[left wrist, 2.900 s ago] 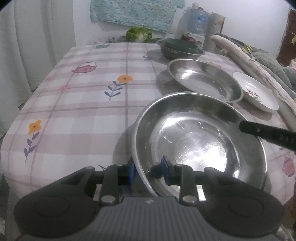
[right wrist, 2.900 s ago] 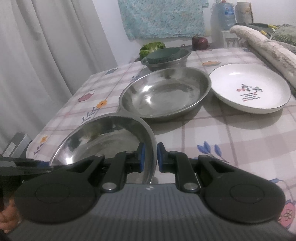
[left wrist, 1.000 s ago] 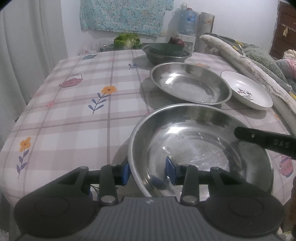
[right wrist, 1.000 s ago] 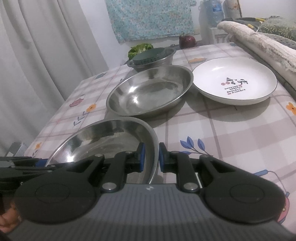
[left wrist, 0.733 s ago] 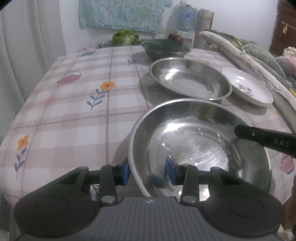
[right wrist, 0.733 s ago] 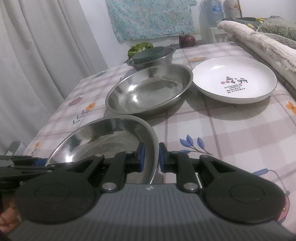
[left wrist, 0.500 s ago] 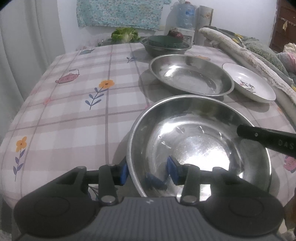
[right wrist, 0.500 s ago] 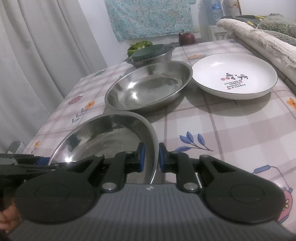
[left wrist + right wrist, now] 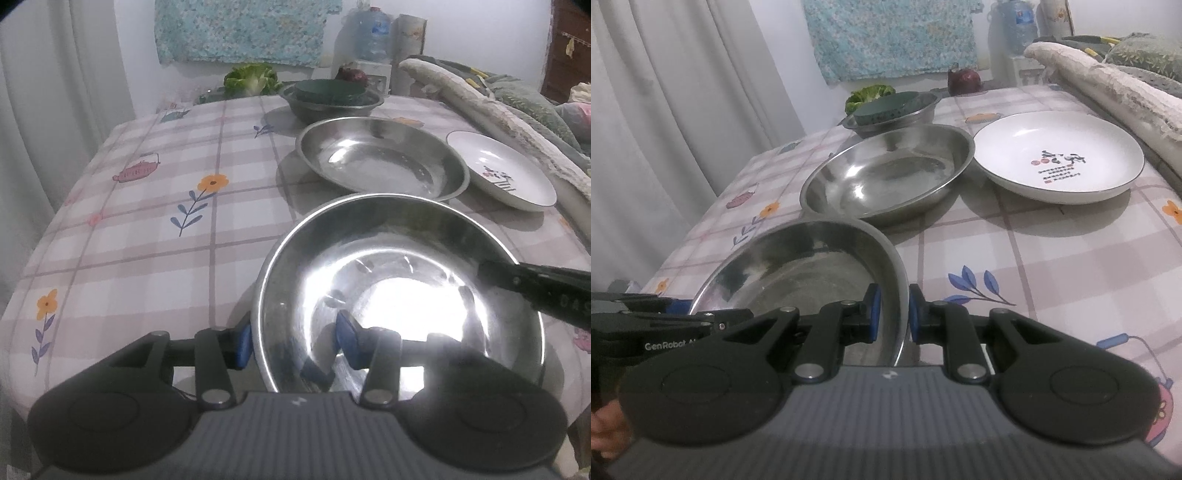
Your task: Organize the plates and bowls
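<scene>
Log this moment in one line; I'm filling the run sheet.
left gripper: opening, straddling near steel plate rim | right gripper: shut on rim | plate above tablecloth

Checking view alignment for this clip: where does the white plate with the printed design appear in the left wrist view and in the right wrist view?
Left wrist view: the white plate sits at the right edge, upper half, right of the far steel dish.
Right wrist view: the white plate sits right of centre, upper half, larger.
Shared landmark: the far steel dish, directly left of the plate in both.

"GenRobot", perhaps, on left claw [image 9: 674, 306]
</scene>
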### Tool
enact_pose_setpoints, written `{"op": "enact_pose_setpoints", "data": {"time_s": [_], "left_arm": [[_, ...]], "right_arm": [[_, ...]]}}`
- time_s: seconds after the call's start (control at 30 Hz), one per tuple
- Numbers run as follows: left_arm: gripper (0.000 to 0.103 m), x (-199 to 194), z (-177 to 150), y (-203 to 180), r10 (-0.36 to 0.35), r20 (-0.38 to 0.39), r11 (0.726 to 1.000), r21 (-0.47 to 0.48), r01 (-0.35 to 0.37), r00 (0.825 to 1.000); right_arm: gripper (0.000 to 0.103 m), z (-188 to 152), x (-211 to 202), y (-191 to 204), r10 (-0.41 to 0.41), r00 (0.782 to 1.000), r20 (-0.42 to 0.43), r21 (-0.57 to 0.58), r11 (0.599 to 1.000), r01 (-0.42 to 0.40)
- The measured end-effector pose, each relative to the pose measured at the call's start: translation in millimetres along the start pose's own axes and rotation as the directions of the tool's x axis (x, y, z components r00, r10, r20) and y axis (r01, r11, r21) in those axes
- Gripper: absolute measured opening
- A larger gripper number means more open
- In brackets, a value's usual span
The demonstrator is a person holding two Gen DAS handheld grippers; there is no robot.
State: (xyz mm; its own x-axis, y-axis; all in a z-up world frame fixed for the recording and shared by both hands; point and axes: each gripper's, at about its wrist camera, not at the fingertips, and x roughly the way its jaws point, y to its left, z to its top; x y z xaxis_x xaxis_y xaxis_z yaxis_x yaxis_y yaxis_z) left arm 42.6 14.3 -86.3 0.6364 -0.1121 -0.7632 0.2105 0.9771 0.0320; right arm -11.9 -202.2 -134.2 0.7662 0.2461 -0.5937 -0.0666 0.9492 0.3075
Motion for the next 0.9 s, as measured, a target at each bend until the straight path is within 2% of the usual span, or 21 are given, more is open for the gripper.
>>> {"op": "enact_pose_setpoints", "data": {"time_s": [0.9], "left_arm": [[0.047, -13.6, 3.5, -4.5, 0.009, 0.004, 1.000, -0.003, -0.009, 1.000]], "right_arm": [[0.017, 3.8, -11.9, 2.6, -0.004, 1.000, 0.010, -0.004, 1.000, 0.004]]}}
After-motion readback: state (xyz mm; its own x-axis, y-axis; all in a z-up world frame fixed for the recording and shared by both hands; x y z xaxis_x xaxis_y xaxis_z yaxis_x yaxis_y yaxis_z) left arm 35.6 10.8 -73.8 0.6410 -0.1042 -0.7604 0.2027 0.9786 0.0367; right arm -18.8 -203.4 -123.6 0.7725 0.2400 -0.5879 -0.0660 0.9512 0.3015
